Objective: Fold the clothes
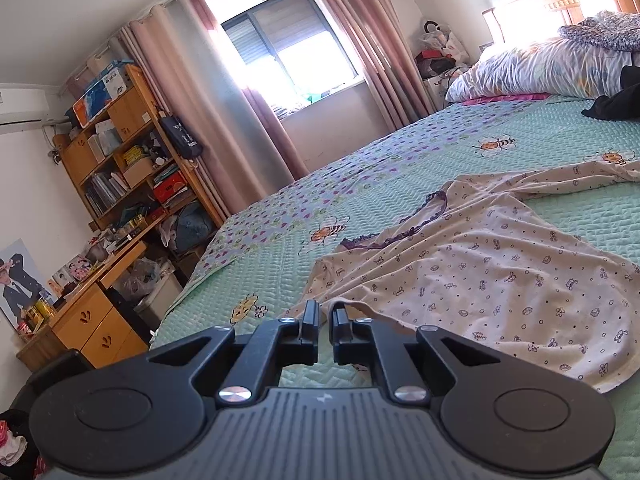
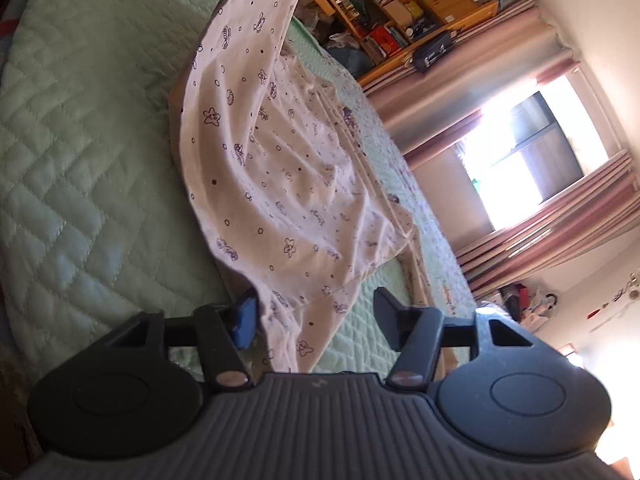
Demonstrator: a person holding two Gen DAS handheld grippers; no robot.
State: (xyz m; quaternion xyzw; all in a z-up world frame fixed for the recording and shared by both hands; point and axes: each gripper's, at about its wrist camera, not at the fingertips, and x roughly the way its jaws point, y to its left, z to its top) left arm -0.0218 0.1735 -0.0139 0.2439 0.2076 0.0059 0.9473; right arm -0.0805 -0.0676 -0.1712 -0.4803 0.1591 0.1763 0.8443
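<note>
A cream pyjama top (image 1: 480,272) with small purple prints and a purple lace neckline lies spread out, wrinkled, on the green quilted bedspread (image 1: 360,184). My left gripper (image 1: 325,320) sits at the top's near left edge. Its fingers are closed to a thin gap, and a raised fold of the hem arches off the right fingertip (image 1: 340,316). In the right wrist view the same top (image 2: 280,184) stretches away over the bedspread (image 2: 80,160). My right gripper (image 2: 316,316) stands wide open, with a corner of the fabric lying loose between its two fingers.
Bunched bedding and pillows (image 1: 540,68) and a black garment (image 1: 616,100) lie at the head of the bed. A cluttered wooden shelf and desk (image 1: 120,168) stand left of the bed, beside the curtained window (image 1: 288,44). The bed edge (image 1: 192,280) drops off on the left.
</note>
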